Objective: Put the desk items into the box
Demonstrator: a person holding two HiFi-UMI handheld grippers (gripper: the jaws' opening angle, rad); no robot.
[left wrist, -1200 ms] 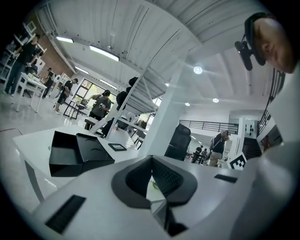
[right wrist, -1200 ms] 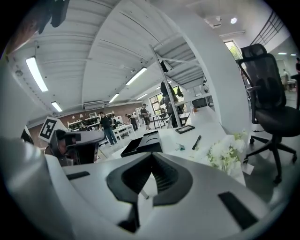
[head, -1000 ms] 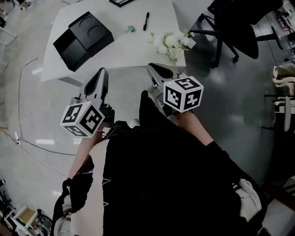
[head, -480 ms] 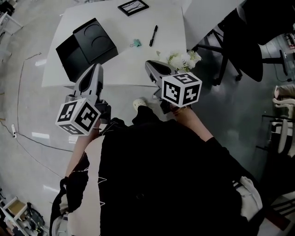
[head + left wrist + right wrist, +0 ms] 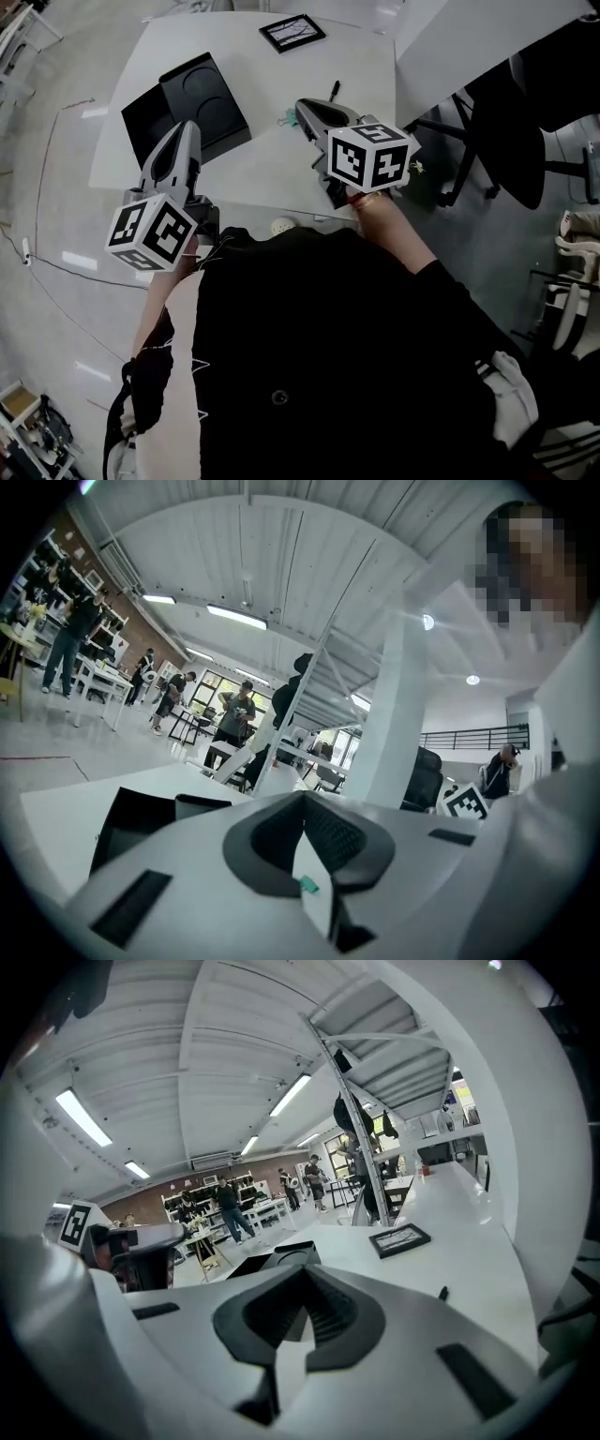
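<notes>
Nothing boxed yet. We hold the left claw [image 5: 187, 129] and right claw [image 5: 304, 106] closed and empty beside the black box [image 5: 206, 98] on the surface [image 5: 272, 173]. Frame [image 5: 292, 32], pen [image 5: 335, 90] and clip [image 5: 287, 120] lie right of the box, all left to pack.

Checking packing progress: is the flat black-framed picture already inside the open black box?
No, the flat black-framed picture lies on the white desk, beyond the open black box and apart from it.
</notes>
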